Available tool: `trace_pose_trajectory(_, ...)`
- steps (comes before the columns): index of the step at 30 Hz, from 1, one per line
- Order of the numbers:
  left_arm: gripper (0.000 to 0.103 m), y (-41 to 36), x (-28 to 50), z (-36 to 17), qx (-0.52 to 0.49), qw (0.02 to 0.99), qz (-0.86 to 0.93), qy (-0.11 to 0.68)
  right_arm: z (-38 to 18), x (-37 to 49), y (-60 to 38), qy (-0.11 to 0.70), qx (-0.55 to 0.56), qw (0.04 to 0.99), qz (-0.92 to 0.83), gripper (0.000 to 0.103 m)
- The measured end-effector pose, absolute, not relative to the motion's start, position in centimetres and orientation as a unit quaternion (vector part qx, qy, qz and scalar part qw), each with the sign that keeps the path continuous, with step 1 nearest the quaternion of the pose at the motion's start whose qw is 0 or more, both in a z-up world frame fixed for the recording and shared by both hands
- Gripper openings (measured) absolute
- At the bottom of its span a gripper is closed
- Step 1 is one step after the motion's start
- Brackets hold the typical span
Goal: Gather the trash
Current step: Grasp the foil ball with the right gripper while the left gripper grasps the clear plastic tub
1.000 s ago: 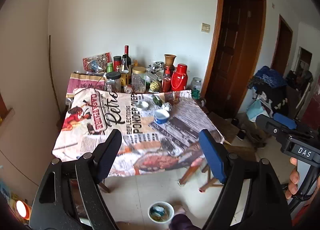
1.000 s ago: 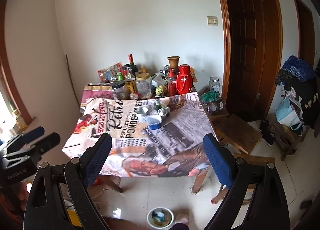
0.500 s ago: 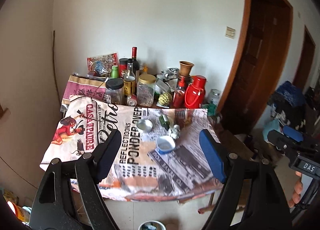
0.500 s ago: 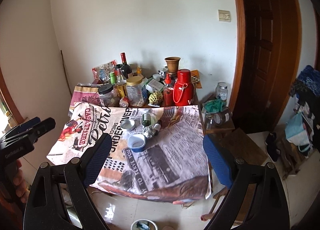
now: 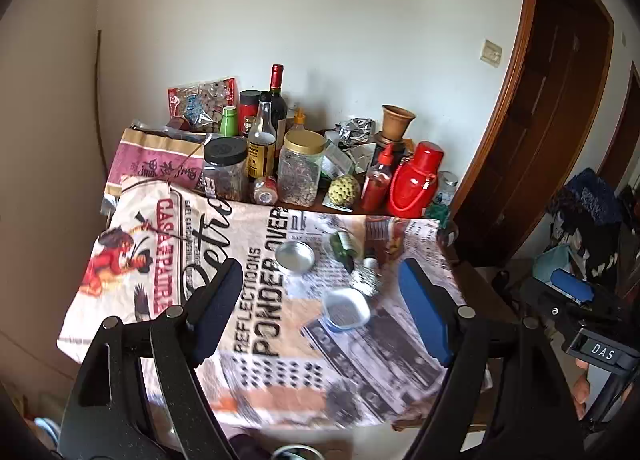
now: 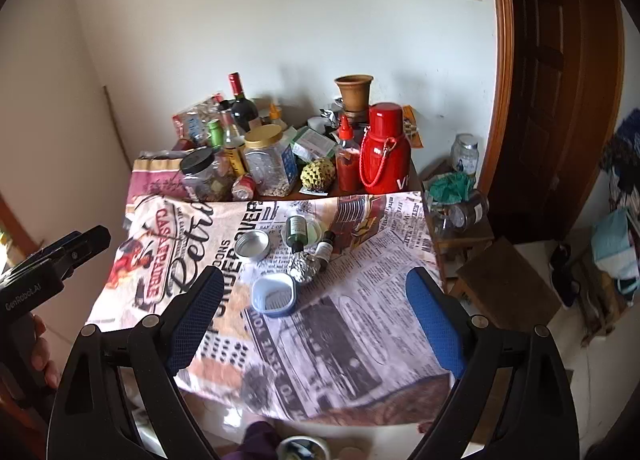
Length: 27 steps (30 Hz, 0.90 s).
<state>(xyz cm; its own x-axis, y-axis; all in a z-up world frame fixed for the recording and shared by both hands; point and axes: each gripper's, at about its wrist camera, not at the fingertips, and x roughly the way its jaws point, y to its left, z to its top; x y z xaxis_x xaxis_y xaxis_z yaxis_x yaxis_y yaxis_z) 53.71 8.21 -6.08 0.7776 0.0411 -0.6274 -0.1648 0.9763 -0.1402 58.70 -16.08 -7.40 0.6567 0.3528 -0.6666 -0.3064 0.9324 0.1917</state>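
A cluster of small items lies mid-table on the printed cloth (image 6: 360, 320): a blue plastic tub (image 6: 274, 295) (image 5: 346, 310), a crumpled foil ball (image 6: 303, 266) (image 5: 364, 282), a round metal tin (image 6: 252, 244) (image 5: 295, 256), a green dropper bottle (image 6: 297, 232) (image 5: 345, 248) and a small dark vial (image 6: 325, 250). My left gripper (image 5: 320, 312) is open and empty, above the table's near side. My right gripper (image 6: 314, 312) is open and empty, also short of the cluster. A white bin (image 6: 304, 448) shows on the floor below.
Jars, bottles, a red flask (image 6: 384, 148) and a clay pot (image 6: 354, 94) crowd the table's back. A low wooden stool (image 6: 508, 288) and a side stand with jars (image 6: 456, 212) sit right of the table. A brown door (image 6: 560, 80) is at right.
Both grippers have moved forward and closer to the table; the cluster of items looks larger and the floor bin has slid to the bottom edge. Both stay open.
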Motion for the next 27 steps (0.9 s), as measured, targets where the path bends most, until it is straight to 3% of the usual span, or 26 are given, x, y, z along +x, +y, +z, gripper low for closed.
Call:
trace_pose_trajectory(8,0.080,13.6,60.1,-8.2,-0.070,0.929,0.014,0.362,-10.8,64.0,-11.4,0.423,0.068,0.894,0.131,0.091)
trace_pose_trajectory(23,0.079,19.4,67.4,-17.6,-0.047,0.882,-0.004,0.469,-24.2,73.3,-7.0,0.557,0.077,0.825,0.049,0.089)
trace_pose_trajectory(26,0.079,19.3,68.0,-19.1,-0.067,0.868,-0.013,0.491,-25.7,73.8,-6.7,0.573,0.062,0.816,0.051,0.075)
trace_pose_trajectory(27,0.079,19.1,68.1,-19.5,-0.072,0.864,-0.017,0.498,-26.0,73.8,-6.7,0.578,0.060,0.812,0.054,0.065)
